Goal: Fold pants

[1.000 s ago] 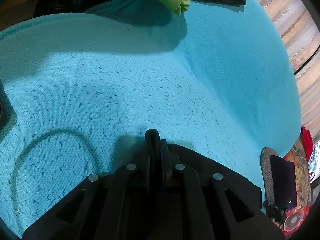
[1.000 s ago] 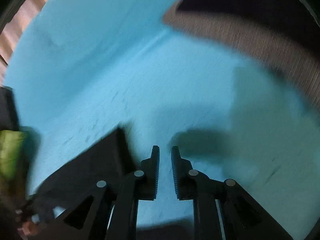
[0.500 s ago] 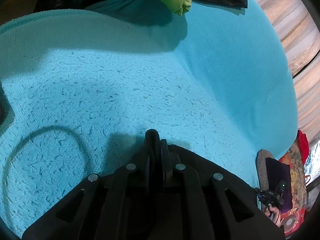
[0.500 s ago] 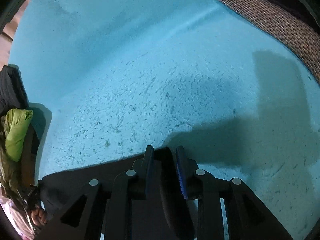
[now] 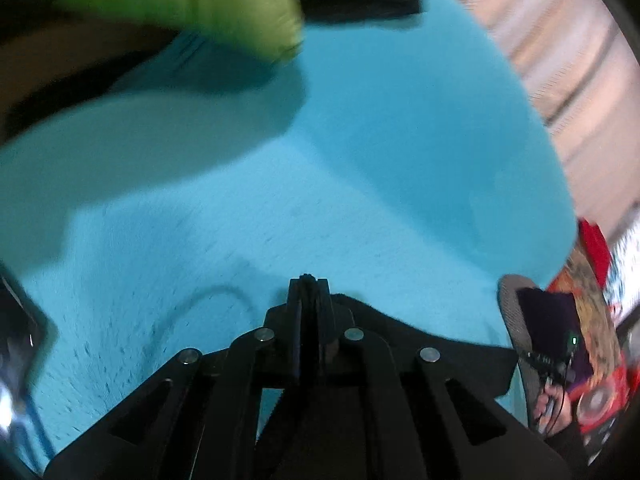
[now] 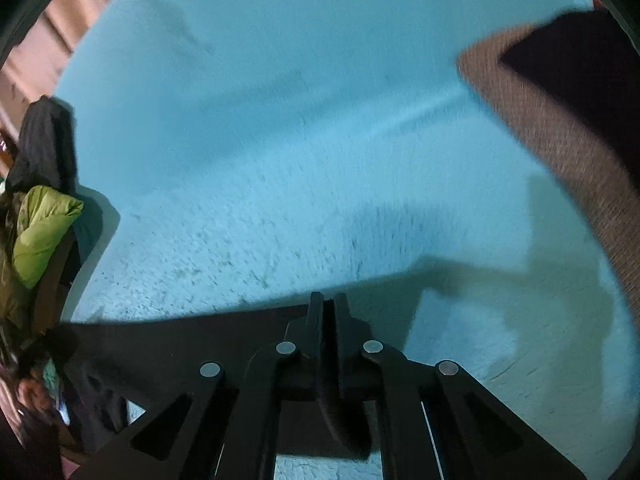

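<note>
Both the left gripper (image 5: 308, 280) and the right gripper (image 6: 328, 300) were clamped on an edge of the black, soft fabric pants (image 6: 180, 344), which hung low over the turquoise terry-cloth cover (image 6: 280, 140). The pants seemed light and limp, so the edges were good holds. Blur hid their full shape.

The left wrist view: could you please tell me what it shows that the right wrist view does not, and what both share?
Only the left wrist view shows the left gripper, shut on black pants, and red patterned clutter at the right edge.

Only the right wrist view shows the right gripper, whose jaws have just closed on the pants.

Both show the turquoise cover, the green jacket and the woven mat.
</note>
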`<state>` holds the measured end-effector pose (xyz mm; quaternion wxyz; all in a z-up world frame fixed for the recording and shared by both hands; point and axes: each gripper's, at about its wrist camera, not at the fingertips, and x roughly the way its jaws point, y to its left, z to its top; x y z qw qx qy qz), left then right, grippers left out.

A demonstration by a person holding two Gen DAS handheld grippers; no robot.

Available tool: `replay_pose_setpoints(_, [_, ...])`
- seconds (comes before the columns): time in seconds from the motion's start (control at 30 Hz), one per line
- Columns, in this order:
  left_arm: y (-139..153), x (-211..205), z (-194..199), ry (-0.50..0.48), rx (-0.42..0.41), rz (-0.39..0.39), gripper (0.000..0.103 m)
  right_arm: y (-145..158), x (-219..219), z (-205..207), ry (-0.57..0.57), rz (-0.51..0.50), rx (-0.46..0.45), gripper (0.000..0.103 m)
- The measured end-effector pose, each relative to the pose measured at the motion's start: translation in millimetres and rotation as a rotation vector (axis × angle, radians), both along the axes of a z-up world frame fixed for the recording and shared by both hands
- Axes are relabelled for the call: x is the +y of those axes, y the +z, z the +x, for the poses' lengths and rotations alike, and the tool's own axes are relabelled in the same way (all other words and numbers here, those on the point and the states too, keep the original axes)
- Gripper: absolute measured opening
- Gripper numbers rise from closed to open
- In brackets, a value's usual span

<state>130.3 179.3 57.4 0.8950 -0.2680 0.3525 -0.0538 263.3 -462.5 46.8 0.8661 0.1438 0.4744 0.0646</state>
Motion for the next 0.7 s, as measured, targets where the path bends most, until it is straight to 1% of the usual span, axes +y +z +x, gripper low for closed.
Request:
replay_pose_setpoints(0.03, [3.8, -1.3, 0.1, -0.005, -0.004, 0.02, 0.003, 6.0, -3.9, -7.7, 0.002, -0.01, -0.016, 0.003])
replay_pose_setpoints(0.13, [1.0, -3.7, 0.9, -0.006, 0.036, 0.073, 0.003, 15.7, -7.1, -16.4, 0.013, -0.027, -0.046, 0.003])
replay_pose_setpoints(0.23, [1.2, -5.5, -7.9, -0.01, 0.041, 0.088, 0.003, 28.6, -5.7, -31.6, 0.047, -0.028, -0.087, 0.003])
replay_pose_setpoints(0.33, [5.7, -11.7, -27.6, -0.043, 0.016, 0.129, 0.003, 44.0, 4.5, -52.4, 0.102, -0.048, -0.135, 0.003])
replay_pose_setpoints(0.37, [5.7, -14.0, -36.3, -0.057, 0.006, 0.15, 0.003, 49.7, 5.7, -66.0, 0.129, -0.054, -0.157, 0.003])
replay_pose_setpoints(0.43, [9.2, -19.3, -63.0, -0.093, -0.04, 0.184, 0.003, 55.3, 7.0, -89.4, 0.159, -0.069, -0.189, 0.003])
replay_pose_setpoints(0.5, [9.8, -24.8, -88.9, -0.111, -0.076, 0.197, 0.003, 55.1, 4.6, -112.6, 0.185, -0.08, -0.207, 0.003])
replay_pose_setpoints(0.6, [3.8, -28.9, -132.2, -0.126, -0.132, 0.175, 0.003, 42.8, 0.3, -145.2, 0.206, -0.102, -0.204, 0.003])
replay_pose_setpoints(0.67, [-4.4, -28.1, -154.4, -0.13, -0.158, 0.132, 0.003, 27.9, -5.8, -167.4, 0.212, -0.104, -0.186, 0.003])
replay_pose_setpoints(0.7, [-11.6, -25.8, -164.6, -0.121, -0.156, 0.105, 0.003, 22.5, -8.5, -173.4, 0.213, -0.102, -0.179, 0.003])
